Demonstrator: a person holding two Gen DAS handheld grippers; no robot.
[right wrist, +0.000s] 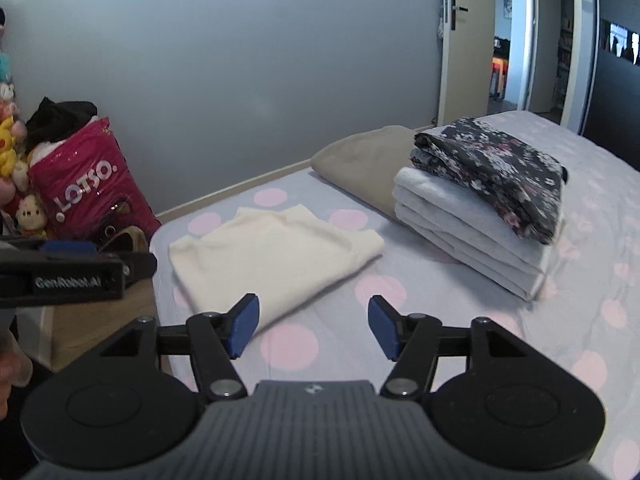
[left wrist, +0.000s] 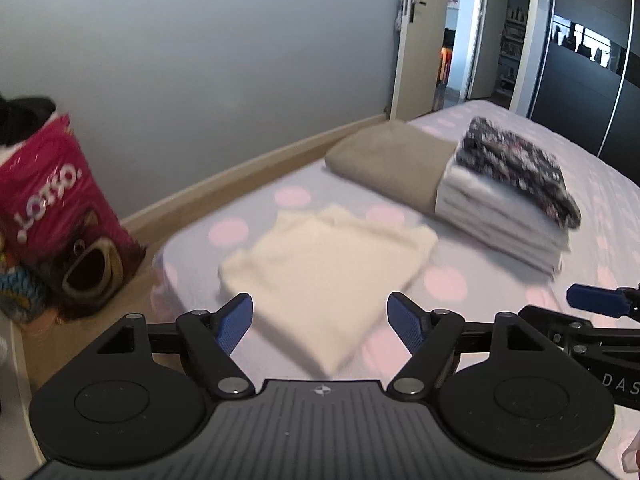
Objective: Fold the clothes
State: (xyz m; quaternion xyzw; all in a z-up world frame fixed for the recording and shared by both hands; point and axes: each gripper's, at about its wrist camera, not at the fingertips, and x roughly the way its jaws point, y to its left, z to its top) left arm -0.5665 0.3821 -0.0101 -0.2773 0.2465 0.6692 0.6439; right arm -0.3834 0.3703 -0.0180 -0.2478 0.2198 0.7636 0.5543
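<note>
A cream garment (left wrist: 324,268) lies folded into a rough rectangle on the bed (left wrist: 460,284), near its left corner; it also shows in the right wrist view (right wrist: 272,256). My left gripper (left wrist: 320,326) is open and empty, hovering just above the garment's near edge. My right gripper (right wrist: 314,326) is open and empty, above the sheet just right of the garment's near corner. A stack of folded white clothes (right wrist: 464,232) topped by a dark floral piece (right wrist: 500,172) sits behind on the right.
A beige pillow (right wrist: 360,164) lies behind the stack. A pink Lotso bag (right wrist: 88,188) with dark cloth and several plush toys (right wrist: 12,152) stand on the floor left of the bed. Grey wall behind, open door (right wrist: 464,40) at far right.
</note>
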